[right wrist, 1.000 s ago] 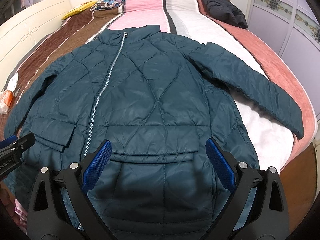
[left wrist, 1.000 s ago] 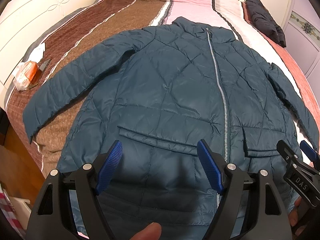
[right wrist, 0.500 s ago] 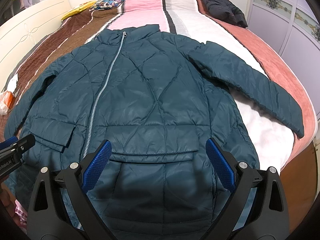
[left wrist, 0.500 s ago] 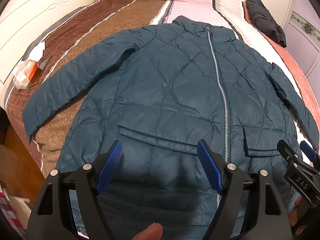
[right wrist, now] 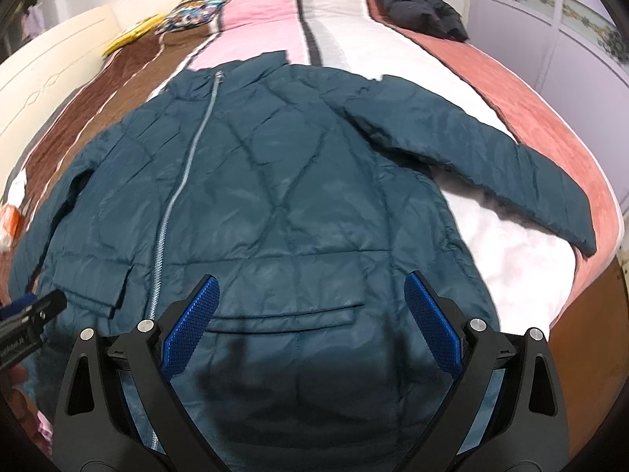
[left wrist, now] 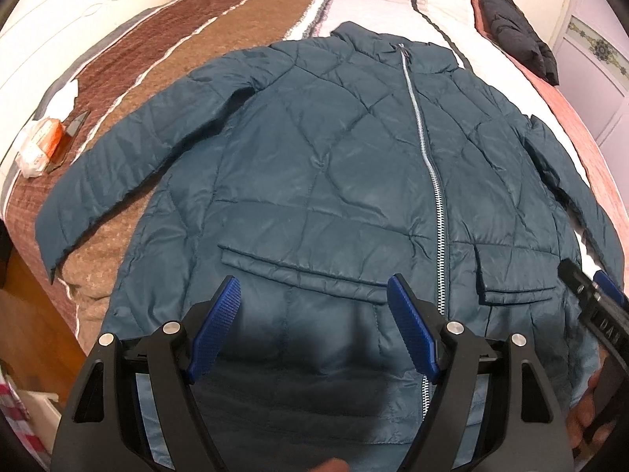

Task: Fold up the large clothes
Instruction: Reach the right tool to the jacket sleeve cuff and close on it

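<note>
A dark teal quilted jacket (left wrist: 314,181) lies flat and zipped on the bed, front up, collar far from me, both sleeves spread outward. In the right wrist view the same jacket (right wrist: 283,204) fills the middle, its right sleeve (right wrist: 491,165) stretched over the white and pink bedding. My left gripper (left wrist: 314,306) hovers open above the hem, just below the left pocket flap. My right gripper (right wrist: 310,306) is open above the right pocket flap, nothing between its blue pads. Each gripper shows at the edge of the other's view.
A black folded garment (right wrist: 416,4) lies at the far right of the bed (left wrist: 157,59). Patterned and yellow pillows (right wrist: 188,15) sit at the head. An orange packet and a small dark tool (left wrist: 43,145) rest at the left edge. Purple wardrobe doors (right wrist: 570,59) stand right.
The right wrist view has shifted and blurred: the right gripper has moved slightly forward and tilted. The left gripper has edged forward over the hem. Both stay open.
</note>
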Available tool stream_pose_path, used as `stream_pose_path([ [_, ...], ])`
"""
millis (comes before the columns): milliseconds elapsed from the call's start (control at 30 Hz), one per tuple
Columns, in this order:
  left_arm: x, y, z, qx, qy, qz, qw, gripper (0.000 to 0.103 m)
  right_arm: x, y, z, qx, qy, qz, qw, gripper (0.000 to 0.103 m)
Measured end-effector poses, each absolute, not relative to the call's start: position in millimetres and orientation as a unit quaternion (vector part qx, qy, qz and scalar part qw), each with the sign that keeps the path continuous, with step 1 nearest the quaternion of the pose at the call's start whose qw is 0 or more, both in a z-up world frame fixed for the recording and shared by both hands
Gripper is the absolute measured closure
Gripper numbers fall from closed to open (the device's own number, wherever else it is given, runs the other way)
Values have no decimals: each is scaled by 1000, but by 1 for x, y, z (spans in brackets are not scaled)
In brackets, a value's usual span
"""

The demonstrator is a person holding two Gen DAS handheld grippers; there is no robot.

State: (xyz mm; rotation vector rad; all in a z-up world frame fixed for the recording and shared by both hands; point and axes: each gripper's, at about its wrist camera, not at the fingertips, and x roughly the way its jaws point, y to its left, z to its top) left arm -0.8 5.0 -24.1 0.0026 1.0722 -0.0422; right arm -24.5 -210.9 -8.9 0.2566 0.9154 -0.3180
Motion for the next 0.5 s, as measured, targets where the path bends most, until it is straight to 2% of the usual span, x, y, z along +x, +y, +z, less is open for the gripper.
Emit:
stream_pose_path([
  [233, 11, -11, -22, 18, 519, -66, 852, 28, -41, -270, -3, 178, 425, -196, 866, 9],
  [500, 28, -39, -10, 39, 505, -111, 855, 28, -81, -374, -4, 291, 391, -254, 835, 9],
])
